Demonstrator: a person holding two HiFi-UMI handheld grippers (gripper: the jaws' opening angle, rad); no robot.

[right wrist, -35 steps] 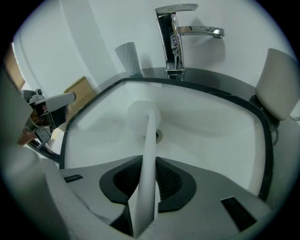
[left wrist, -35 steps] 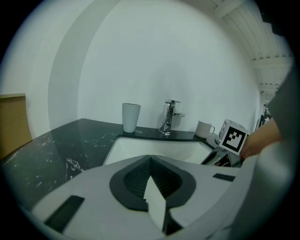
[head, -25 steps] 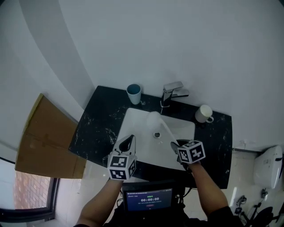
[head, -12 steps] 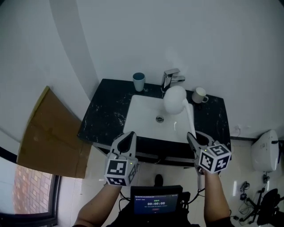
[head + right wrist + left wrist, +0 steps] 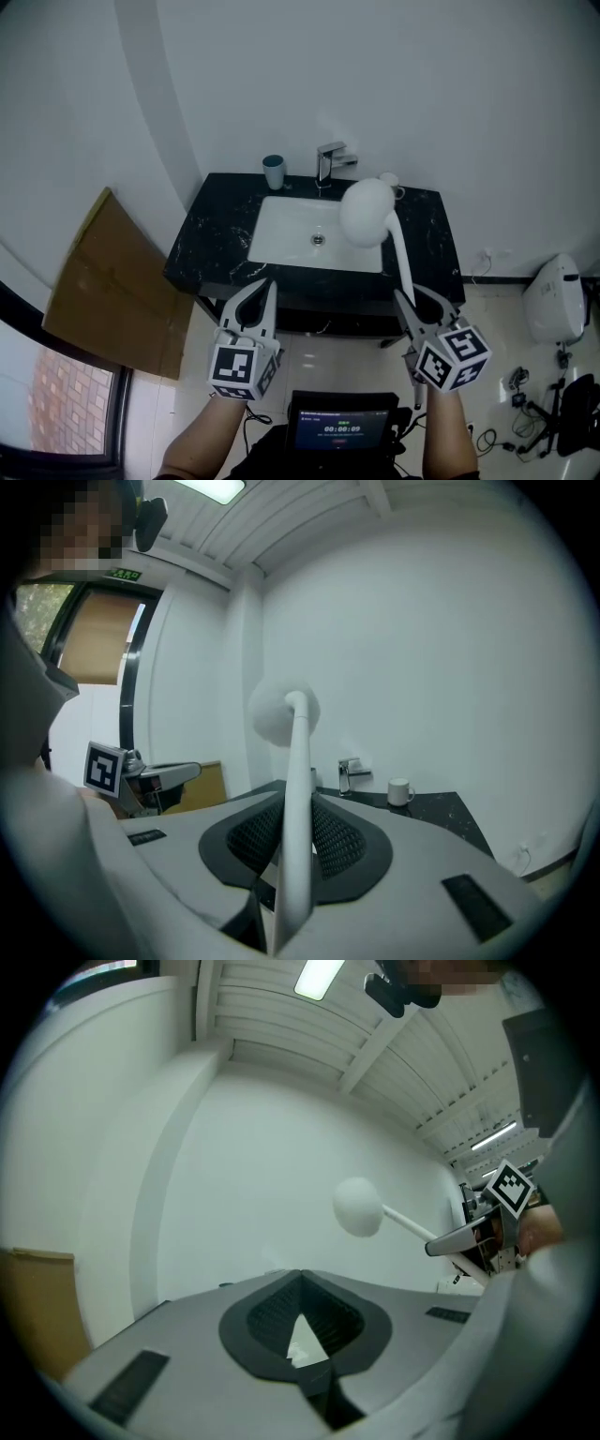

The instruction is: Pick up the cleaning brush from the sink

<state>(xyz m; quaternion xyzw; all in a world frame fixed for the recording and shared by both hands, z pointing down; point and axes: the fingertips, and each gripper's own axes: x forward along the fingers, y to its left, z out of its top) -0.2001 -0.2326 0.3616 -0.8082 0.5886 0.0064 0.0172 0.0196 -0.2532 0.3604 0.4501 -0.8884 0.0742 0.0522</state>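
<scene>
Head view: the right gripper (image 5: pixel 417 305) is clamped on the white handle of the cleaning brush (image 5: pixel 366 213). The brush is out of the sink (image 5: pixel 281 234) and in the air – its round white head shows over the sink's right edge, and the handle slants down from it to the gripper in front of the sink. In the right gripper view, the handle runs up between the two dark pads, which press on it from both sides. The left gripper (image 5: pixel 255 298) sits in front of the sink's left corner, fingertips together with nothing between them. Behind the sink stands the faucet (image 5: pixel 328 161), with a blue cup (image 5: pixel 274 172) to its left and a white mug (image 5: pixel 389 181) to its right – all on the black marble countertop (image 5: pixel 220 239) around the sink.
</scene>
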